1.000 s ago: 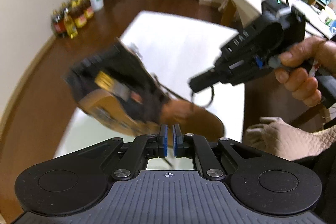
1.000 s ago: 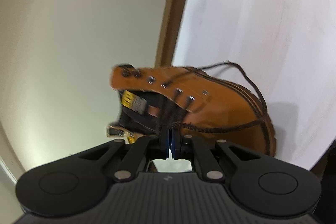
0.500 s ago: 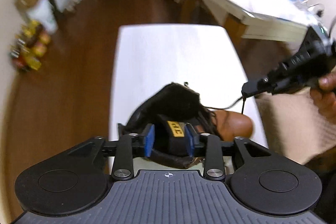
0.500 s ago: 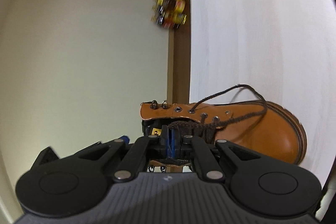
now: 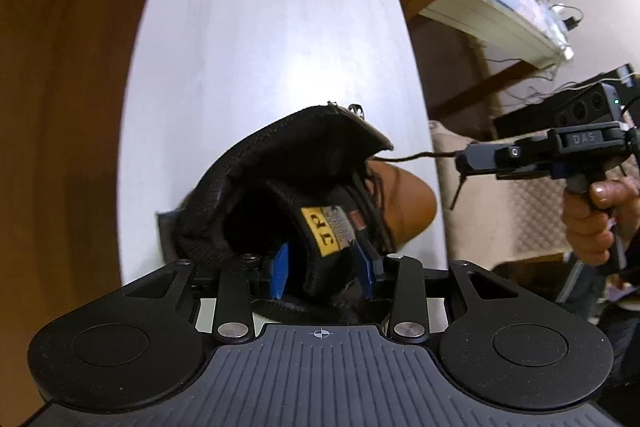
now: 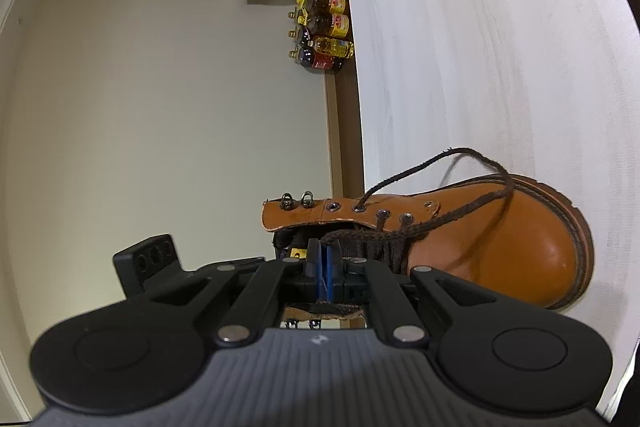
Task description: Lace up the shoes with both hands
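Boot (image 6: 500,239), tan leather with a dark sole, stands on the white table (image 6: 500,39) near its front edge, toe toward the right-hand side in the left wrist view. Left gripper (image 5: 324,267) is spread apart, its blue pads either side of the black padded tongue (image 5: 320,235) bearing a yellow label; contact cannot be confirmed. Right gripper (image 6: 323,263) is clenched, pads pressed together on the dark brown lace (image 6: 440,223), which runs taut from the eyelets. A second lace end loops loose over the toe. In the left wrist view a hand (image 5: 592,215) holds the right gripper off the table's right edge.
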